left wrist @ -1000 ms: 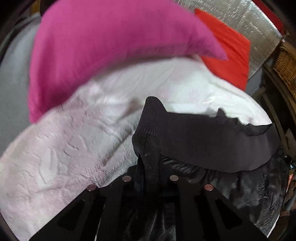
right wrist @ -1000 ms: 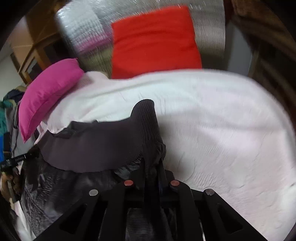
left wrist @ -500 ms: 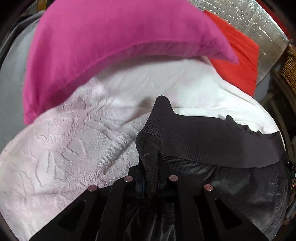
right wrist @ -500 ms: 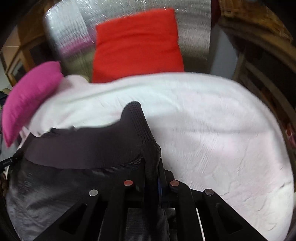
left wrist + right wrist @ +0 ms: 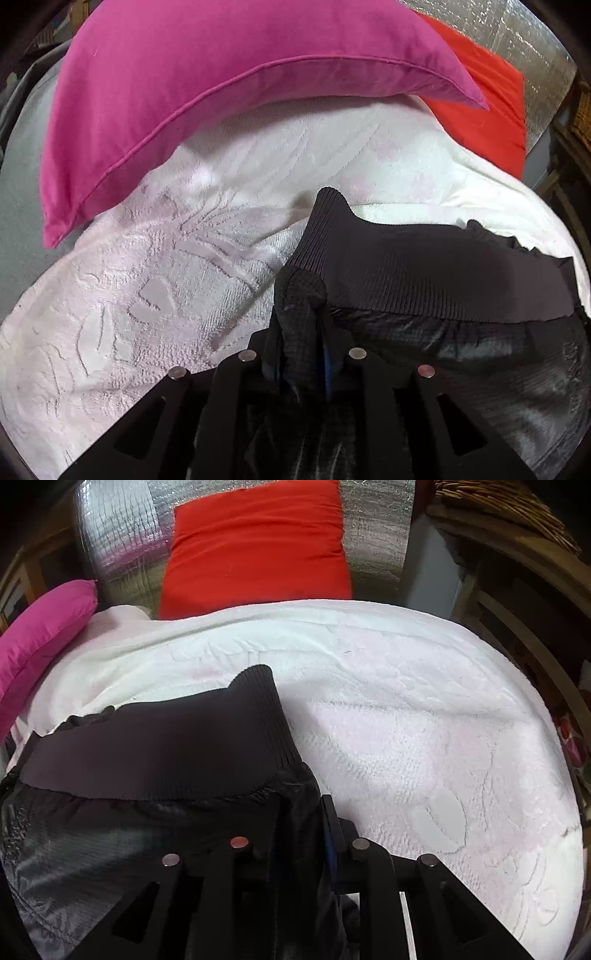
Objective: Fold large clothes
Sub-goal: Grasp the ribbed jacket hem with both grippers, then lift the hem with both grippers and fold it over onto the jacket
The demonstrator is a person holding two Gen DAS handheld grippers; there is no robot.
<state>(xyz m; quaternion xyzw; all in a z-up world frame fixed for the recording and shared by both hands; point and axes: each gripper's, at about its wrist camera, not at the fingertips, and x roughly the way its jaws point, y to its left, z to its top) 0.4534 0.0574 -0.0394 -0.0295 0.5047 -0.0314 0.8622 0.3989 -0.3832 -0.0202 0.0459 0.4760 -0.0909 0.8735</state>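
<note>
We have carried the black jacket [image 5: 443, 266] farther up the white bedspread [image 5: 147, 295] toward the pillow-end edge. Our left gripper [image 5: 301, 354] and right gripper [image 5: 299, 834] each pinch a hem corner, so the fold can land.

left gripper [image 5: 301, 354] clamped on a corner of the black jacket [image 5: 443, 295], ribbed hem stretched to the right over the white towel [image 5: 166, 288]. magenta pillow [image 5: 221, 81] beyond, red pillow [image 5: 491, 110] behind it.
</note>
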